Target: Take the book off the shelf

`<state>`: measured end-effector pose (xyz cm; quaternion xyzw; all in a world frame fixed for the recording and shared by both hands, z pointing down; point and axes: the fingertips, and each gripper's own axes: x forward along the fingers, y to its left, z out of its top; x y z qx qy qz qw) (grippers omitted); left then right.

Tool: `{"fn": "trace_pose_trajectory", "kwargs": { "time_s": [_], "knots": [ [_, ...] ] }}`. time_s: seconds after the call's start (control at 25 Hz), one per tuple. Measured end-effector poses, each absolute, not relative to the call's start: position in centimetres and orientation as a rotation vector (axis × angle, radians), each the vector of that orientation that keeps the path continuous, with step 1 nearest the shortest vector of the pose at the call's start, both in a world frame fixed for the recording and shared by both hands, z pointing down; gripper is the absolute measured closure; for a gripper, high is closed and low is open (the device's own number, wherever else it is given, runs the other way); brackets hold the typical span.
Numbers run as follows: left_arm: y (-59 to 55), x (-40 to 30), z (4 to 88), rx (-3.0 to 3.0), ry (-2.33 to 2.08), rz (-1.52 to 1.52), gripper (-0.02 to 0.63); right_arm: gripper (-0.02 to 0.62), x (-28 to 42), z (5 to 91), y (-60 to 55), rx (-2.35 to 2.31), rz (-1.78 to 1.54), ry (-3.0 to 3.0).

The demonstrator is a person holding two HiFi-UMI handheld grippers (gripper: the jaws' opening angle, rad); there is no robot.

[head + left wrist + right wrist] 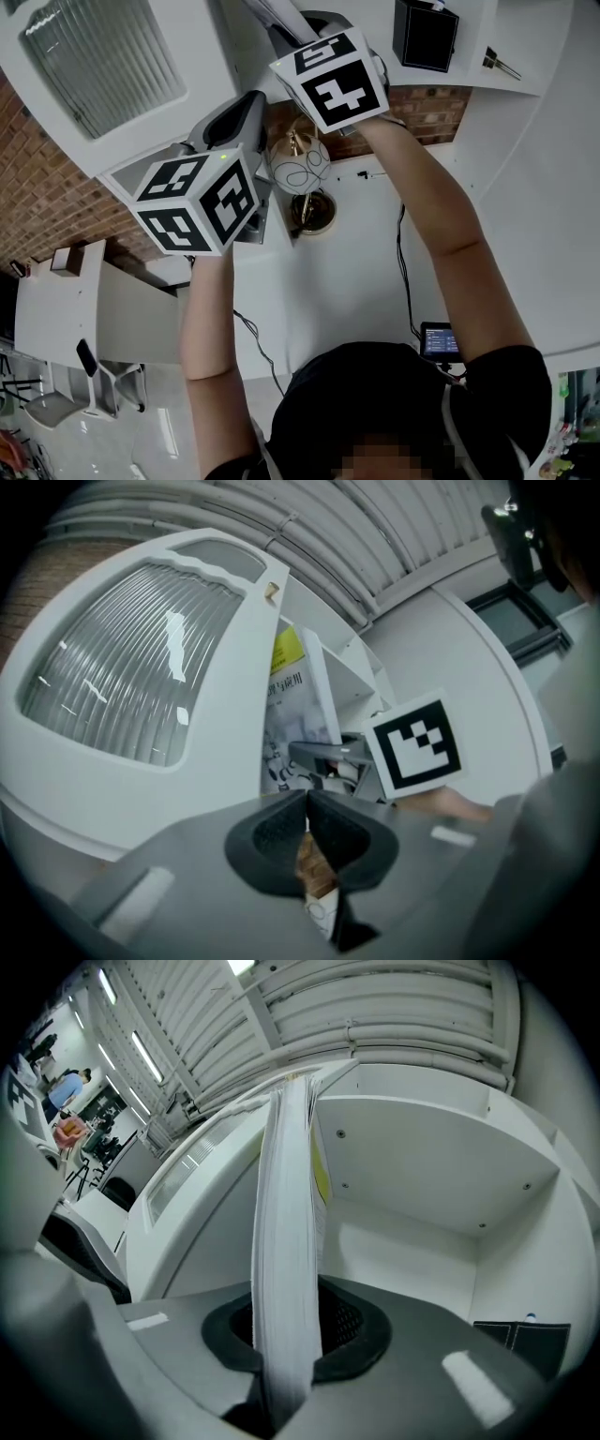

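Brickwork (42, 202) at far left of head view, white cabinet door (94, 56) with ribbed glass pane just right of it. Below, white surface (347, 281) with a black cable (405, 272) trailing across.

Left gripper (307, 806) raised beside the door on an upstretched bare arm (211, 319), marker cube (197, 206) toward the head camera. Both pads (272, 841) pressed flat together in left gripper view, nothing clamped between. Only a sliver of brass and glass behind the closed tips. No contact with the book.

Small lamp (302, 169) with round glass globe and brass base between the two grippers in head view, near the brick.

Book (286, 1241) upright in the open white shelf compartment (422, 1204), toward its left side. White page edges toward the right gripper camera, yellow patch on the cover. Same book side-on in left gripper view: pale cover, dark print, yellow near the top, lower part in the other tool's fingers.

Right gripper (289, 1327) reaching up to the shelf, jaws narrowed onto the book, one pad on each cover, page block filling the gap. Firm pinch, low on the book. Bottom edge resting on the shelf floor or lifted off it: cannot tell.

Black box (427, 36) on the shelf, well right of the book. Small lit screen (439, 342) low on the white surface beside the right arm.
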<state>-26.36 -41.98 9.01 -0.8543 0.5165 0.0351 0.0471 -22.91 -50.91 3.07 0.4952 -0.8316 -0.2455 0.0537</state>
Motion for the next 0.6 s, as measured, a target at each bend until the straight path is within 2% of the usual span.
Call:
{"fn": "trace_pose_trajectory", "kwargs": {
  "time_s": [0.6],
  "knots": [
    [-40.2,-23.5,6.4,-2.494,1.584,0.194,0.597,0.528,-18.6,3.4,-45.8,1.519,-0.861,-2.55]
  ]
}}
